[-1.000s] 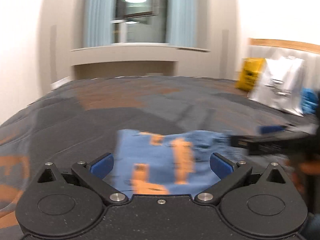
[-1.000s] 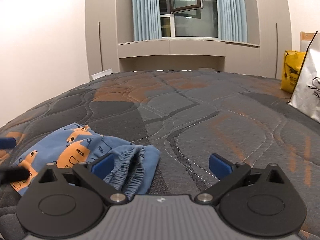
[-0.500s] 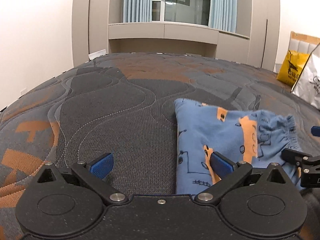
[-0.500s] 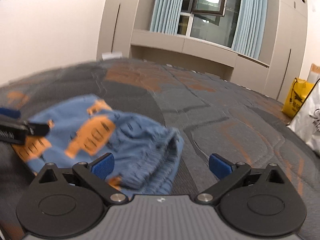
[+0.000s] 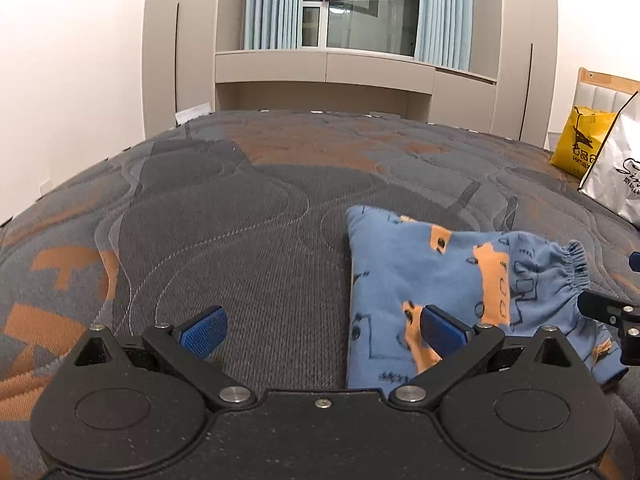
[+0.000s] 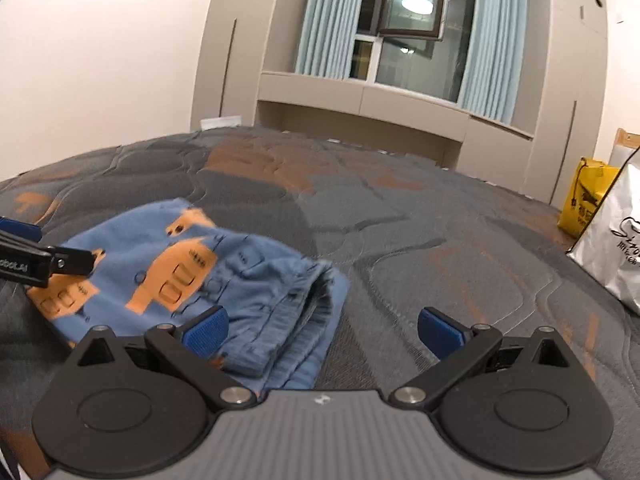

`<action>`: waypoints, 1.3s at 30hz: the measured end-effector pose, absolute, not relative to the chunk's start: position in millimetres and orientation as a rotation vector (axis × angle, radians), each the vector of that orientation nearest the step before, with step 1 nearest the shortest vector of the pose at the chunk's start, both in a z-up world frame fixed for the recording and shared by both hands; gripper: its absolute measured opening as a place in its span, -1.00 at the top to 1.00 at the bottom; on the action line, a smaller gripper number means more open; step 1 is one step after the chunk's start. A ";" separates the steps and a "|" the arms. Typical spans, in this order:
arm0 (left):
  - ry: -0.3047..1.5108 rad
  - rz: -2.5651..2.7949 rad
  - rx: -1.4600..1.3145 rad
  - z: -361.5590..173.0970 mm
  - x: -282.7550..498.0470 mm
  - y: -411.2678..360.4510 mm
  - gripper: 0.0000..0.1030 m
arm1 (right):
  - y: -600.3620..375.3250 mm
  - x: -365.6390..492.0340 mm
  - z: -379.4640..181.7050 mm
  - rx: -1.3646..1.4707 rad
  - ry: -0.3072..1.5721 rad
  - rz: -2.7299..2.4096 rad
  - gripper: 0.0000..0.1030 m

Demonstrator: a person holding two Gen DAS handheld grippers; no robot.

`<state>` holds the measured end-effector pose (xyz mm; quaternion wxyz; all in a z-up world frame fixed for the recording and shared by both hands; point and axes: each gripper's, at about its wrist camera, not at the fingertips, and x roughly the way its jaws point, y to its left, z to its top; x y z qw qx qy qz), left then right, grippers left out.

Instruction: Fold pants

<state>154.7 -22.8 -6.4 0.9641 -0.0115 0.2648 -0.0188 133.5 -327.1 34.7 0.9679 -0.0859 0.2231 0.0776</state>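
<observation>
Small blue pants point(image 5: 452, 280) with orange vehicle prints lie folded into a compact stack on the quilted grey-and-orange mattress point(image 5: 256, 216). Their elastic waistband point(image 6: 304, 304) faces the right side. My left gripper point(image 5: 322, 330) is open above the mattress; its right pad overlaps the pants' left edge and nothing sits between the pads. My right gripper point(image 6: 322, 330) is open too, its left pad over the waistband end, holding nothing. The left gripper's fingers point(image 6: 60, 260) show at the left edge of the right wrist view, over the pants' far end.
A yellow bag point(image 5: 580, 146) and a white shopping bag point(image 5: 616, 184) stand at the mattress's right edge by a wooden headboard. Beige cabinets, a window and blue curtains point(image 5: 272, 4) fill the far wall. A white wall borders the mattress on the left.
The left gripper has shifted left and off the pants, which earlier lay between its pads. The right gripper has tilted and moved closer over the waistband end. Both stayed open.
</observation>
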 end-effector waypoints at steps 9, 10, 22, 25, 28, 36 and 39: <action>0.549 -0.026 0.017 -5.3 165.0 -27.4 -0.99 | -339.7 142.0 30.3 -0.152 0.469 0.145 -1.00; 0.538 -0.026 0.026 -2.2 166.9 -28.5 -0.99 | -340.3 143.5 33.2 -0.158 0.459 0.140 -1.00; 0.537 -0.067 0.107 0.6 232.5 -44.5 -0.99 | -344.5 196.0 36.8 -0.142 0.459 0.107 -1.00; 0.554 -0.088 0.070 -6.0 236.9 -37.3 -0.99 | -351.2 203.5 24.6 -0.120 0.497 0.106 -1.00; 0.565 -0.099 0.042 -11.4 238.4 -30.8 -0.99 | -359.8 205.8 17.6 -0.064 0.518 0.123 -1.00; 0.567 -0.089 0.026 -9.1 234.6 -30.4 -0.99 | -366.1 201.0 21.3 -0.023 0.501 0.137 -1.00; 0.559 -0.083 0.026 -5.1 227.4 -31.7 -0.99 | -367.3 190.2 27.3 -0.001 0.487 0.162 -1.00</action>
